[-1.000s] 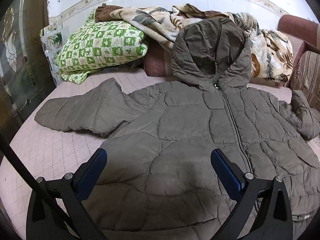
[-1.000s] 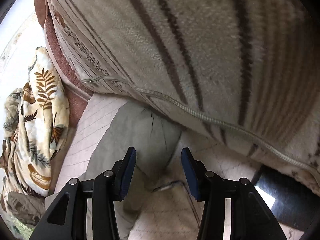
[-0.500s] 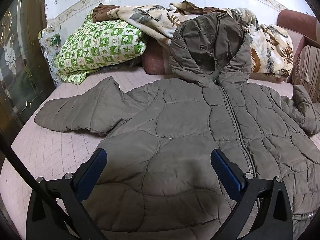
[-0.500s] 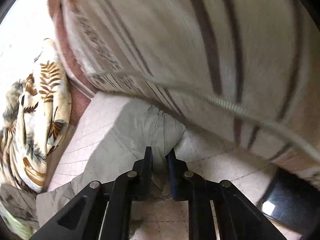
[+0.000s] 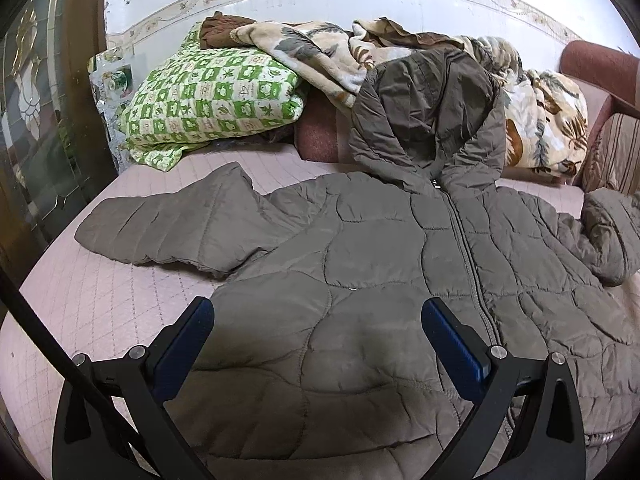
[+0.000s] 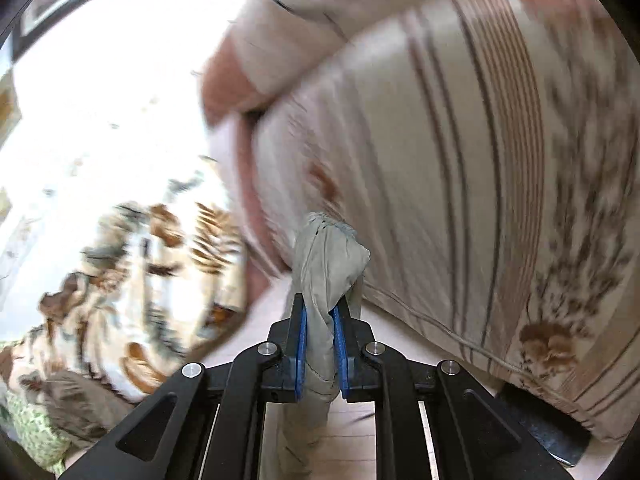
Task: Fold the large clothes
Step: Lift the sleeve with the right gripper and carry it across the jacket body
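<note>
A large grey-brown quilted hooded jacket (image 5: 380, 264) lies front up on the pink quilted bed (image 5: 100, 296), zipped, hood propped against the bedding behind. Its left sleeve (image 5: 160, 224) stretches flat to the left. Its right sleeve (image 5: 608, 232) bends up at the right edge. My left gripper (image 5: 318, 320) is open and empty, hovering over the jacket's lower body. My right gripper (image 6: 320, 312) is shut on the right sleeve's cuff (image 6: 326, 256) and holds it lifted off the bed; the view is motion-blurred.
A green checked pillow (image 5: 212, 104) and a leaf-print blanket (image 5: 536, 120) are piled at the head of the bed. A striped cushion (image 6: 480, 180) stands close by the right gripper. A dark glass door (image 5: 36, 120) lines the left side.
My right gripper closed on the sleeve cuff and has lifted it up off the bed. My left gripper stayed open, with its view shifting only slightly.
</note>
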Tool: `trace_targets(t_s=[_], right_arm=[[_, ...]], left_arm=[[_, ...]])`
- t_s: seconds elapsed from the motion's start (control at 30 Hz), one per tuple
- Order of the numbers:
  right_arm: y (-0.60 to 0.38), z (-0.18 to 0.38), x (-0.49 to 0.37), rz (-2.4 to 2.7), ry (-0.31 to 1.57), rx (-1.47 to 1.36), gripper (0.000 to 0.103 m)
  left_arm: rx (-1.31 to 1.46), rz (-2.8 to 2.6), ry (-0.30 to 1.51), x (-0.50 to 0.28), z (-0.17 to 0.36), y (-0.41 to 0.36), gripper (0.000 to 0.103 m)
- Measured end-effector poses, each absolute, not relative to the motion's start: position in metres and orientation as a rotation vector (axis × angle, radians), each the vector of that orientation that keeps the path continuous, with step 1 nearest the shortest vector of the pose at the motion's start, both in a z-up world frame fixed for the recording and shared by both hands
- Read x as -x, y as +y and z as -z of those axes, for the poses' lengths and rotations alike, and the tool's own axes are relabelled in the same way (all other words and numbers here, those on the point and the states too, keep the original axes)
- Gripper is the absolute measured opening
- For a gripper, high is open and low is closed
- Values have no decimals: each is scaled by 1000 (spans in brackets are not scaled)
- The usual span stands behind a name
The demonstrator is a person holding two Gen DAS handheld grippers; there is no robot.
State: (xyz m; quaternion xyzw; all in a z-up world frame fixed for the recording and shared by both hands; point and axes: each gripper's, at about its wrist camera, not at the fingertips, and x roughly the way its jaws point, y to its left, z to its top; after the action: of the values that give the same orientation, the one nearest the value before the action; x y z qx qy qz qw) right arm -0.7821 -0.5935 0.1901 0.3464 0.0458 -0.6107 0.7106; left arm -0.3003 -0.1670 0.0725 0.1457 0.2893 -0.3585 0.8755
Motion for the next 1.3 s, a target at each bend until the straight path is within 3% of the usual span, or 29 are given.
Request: trace_targets(t_s=[0.27,0.6,0.9,1.3], right_arm=[[-528,-288,721,1228,100,-600,13],[-458,-325,612,1058,174,-486,13],[-402,-301,491,887,310,-390,13],[-349,-196,357,720,558,-343,13]], left_arm=[[-269,741,621,293,-77,-158,103],[-219,710,610,279,-86,-136,103],[-182,682,631,263,-88,-116,103],[-171,663,666,255,-84,-109,103]])
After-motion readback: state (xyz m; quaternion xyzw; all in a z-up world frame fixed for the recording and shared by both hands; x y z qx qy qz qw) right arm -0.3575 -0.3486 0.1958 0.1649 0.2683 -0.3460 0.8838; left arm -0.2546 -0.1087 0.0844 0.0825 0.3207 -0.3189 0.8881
